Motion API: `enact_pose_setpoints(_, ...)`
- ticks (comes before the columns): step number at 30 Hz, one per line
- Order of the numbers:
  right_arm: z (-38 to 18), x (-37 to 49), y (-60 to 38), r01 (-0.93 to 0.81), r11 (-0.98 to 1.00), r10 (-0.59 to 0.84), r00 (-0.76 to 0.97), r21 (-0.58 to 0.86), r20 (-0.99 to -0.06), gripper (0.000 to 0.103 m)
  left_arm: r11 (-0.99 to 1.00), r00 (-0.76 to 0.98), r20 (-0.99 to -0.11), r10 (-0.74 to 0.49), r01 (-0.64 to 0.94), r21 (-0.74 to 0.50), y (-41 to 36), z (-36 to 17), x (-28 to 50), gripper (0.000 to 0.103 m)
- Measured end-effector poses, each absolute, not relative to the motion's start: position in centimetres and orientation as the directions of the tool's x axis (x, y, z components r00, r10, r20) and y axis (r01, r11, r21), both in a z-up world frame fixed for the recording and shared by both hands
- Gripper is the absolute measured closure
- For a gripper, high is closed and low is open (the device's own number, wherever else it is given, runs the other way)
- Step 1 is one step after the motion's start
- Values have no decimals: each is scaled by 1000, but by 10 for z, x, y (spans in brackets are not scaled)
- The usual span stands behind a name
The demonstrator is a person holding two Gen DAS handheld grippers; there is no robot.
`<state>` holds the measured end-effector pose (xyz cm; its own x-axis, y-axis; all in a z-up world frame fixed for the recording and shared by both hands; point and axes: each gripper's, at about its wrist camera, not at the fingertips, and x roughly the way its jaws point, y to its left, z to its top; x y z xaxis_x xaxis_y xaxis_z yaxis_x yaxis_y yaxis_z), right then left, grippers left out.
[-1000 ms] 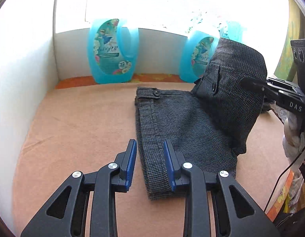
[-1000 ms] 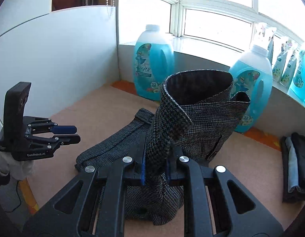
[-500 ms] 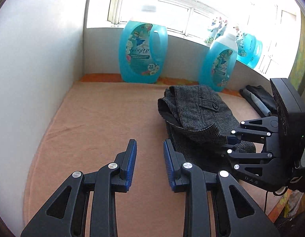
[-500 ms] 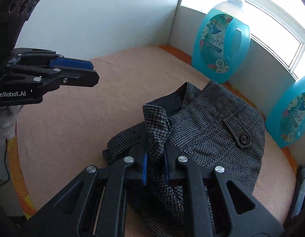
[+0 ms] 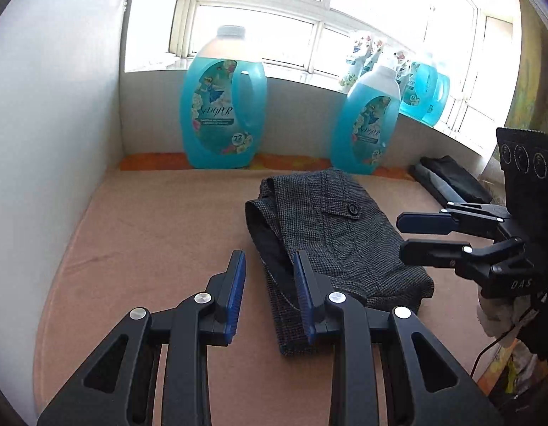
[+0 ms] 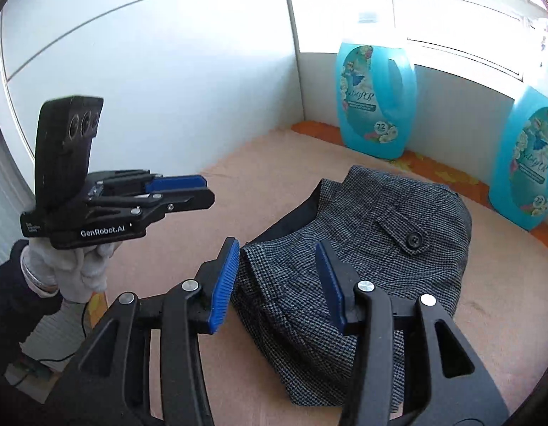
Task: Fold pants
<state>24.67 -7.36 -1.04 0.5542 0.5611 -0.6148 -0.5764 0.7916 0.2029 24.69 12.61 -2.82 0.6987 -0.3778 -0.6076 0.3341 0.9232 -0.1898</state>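
Grey houndstooth pants (image 5: 339,238) lie folded into a compact bundle on the peach-coloured table cover (image 5: 160,234), right of centre, buttoned back pocket (image 6: 403,236) facing up, dark lining showing along the left fold edge. Bundle sits near the back, just in front of two blue detergent bottles (image 5: 222,106) (image 5: 367,124) standing against the low white wall under the window.

Right gripper (image 6: 279,277) angled downward over the near edge of the pants; jaws are opening, blue pads (image 6: 222,284) spread either side of the fabric's near-left corner, cloth visible between them but neither pad presses on it. In the left wrist view the same gripper (image 5: 401,234) comes in from the right, fingers roughly level, tips over the right edge of the bundle.

Left gripper (image 5: 270,285) tilted down toward the table, jaws partly apart, nothing clamped; its right finger overlaps the pants' left edge in view, left finger over bare cover. Contact with the cloth cannot be told. In the right wrist view the left gripper (image 6: 206,191) hovers above the table left of the pants, well apart from them, fingers pointing right, held by a hand in a white glove (image 6: 73,266) with a dark sleeve (image 6: 15,305) below.

White side panel (image 5: 50,135) on the left. Dark folded clothes (image 5: 447,181) stacked at far right by the wall.
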Motion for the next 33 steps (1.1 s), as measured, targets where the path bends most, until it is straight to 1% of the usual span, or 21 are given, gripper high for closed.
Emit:
enact_pose_setpoints(6,-16,285,-118,-479,844,513,587,243,-627,56,884,653,-626,-426,449,-134,75,-35,242,77)
enact_pose_setpoints(9,-28,315,-123,-460,854,494,566,245,-660,56,859,615,-650,-445,500,-115,52,-44,241,77)
enact_pose_setpoints(12,-42,344,-124,-441,858,487,540,262,-687,56,847,584,-686,-435,523,-92,38,-56,246,77)
enact_pose_setpoints(16,-59,373,-119,-411,876,455,532,252,-714,56,846,542,-726,-424,522,-104,37,-73,252,77)
enact_pose_setpoints(22,-77,402,-124,-366,886,448,515,285,-731,56,848,505,-750,-426,511,-137,43,-87,255,77)
enact_pose_setpoints(27,-82,412,-128,-354,890,441,507,288,-740,56,845,489,-750,-446,506,-173,48,-91,256,77)
enact_pose_setpoints(30,-87,419,-129,-346,889,444,498,299,-745,56,845,489,-750,-446,507,-172,49,-94,255,77)
enact_pose_setpoints(33,-87,420,-134,-344,884,459,503,318,-733,56,850,497,-742,-450,493,-185,50,-91,251,77)
